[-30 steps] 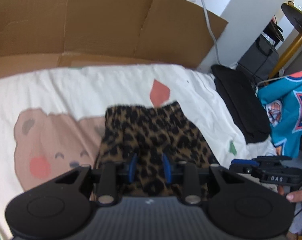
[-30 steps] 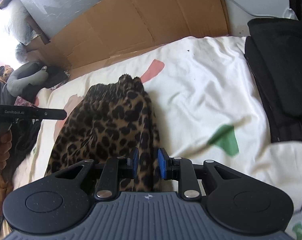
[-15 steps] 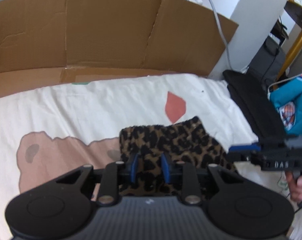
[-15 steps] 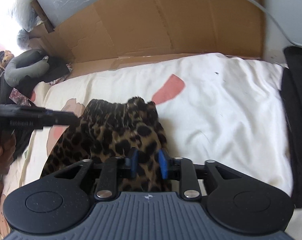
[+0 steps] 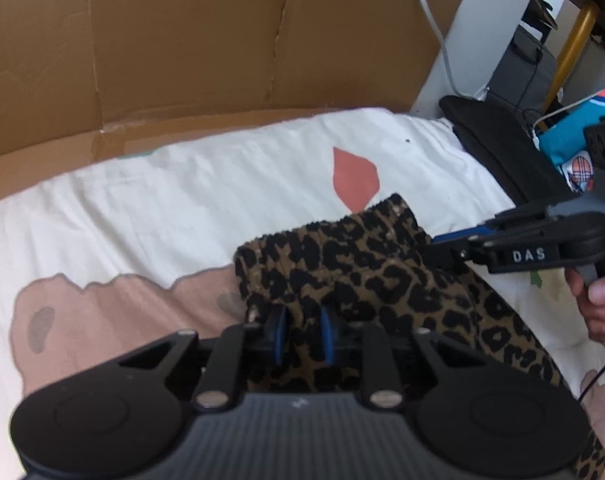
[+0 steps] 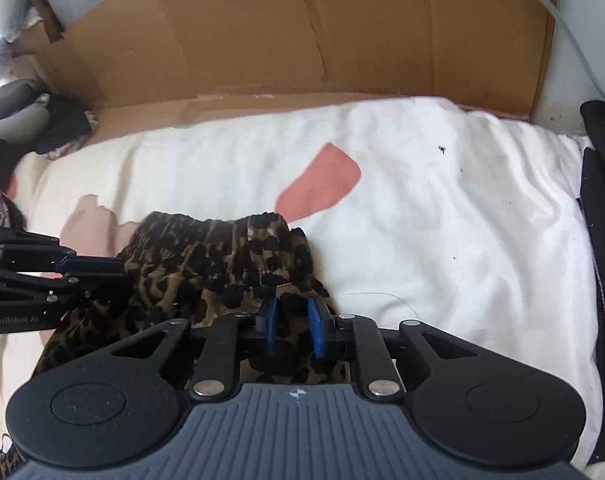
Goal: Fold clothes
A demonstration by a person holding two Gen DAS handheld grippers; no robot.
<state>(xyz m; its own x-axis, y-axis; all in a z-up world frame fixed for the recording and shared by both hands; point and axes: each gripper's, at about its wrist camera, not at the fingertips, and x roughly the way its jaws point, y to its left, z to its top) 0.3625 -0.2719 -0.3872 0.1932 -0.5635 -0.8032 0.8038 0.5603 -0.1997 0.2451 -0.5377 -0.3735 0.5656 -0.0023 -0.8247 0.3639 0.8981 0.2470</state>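
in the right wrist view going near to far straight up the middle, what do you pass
right gripper shut on the leopard print garment → pink patch on the white bedsheet → cardboard sheet standing behind the bed

Garment (image 5: 382, 272) on bedsheet (image 5: 182, 200), cardboard (image 5: 222, 40) behind, dark bag (image 5: 502, 152) at right
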